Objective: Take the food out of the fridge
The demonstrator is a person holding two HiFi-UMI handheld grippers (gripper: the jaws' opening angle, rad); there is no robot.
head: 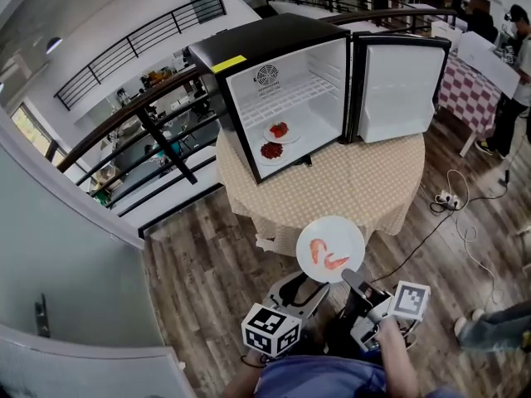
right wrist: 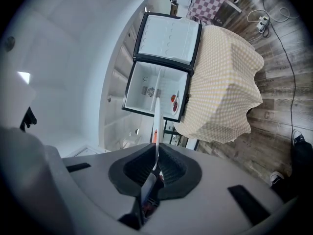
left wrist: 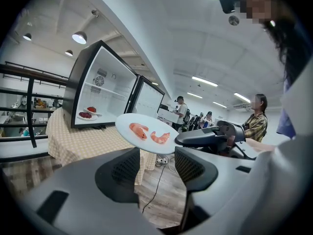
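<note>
A white plate with two shrimp hangs over the floor in front of the table, and my right gripper is shut on its near rim. In the right gripper view the plate shows edge-on, pinched between the jaws. My left gripper is just left of and below the plate, open and holding nothing; from it I see the shrimp plate. The black fridge stands open on the table, with two plates of red food on its floor.
The fridge door swings out to the right. The round table wears a checked cloth. A power strip and cables lie on the wooden floor at the right. People stand at the right; a railing runs at the left.
</note>
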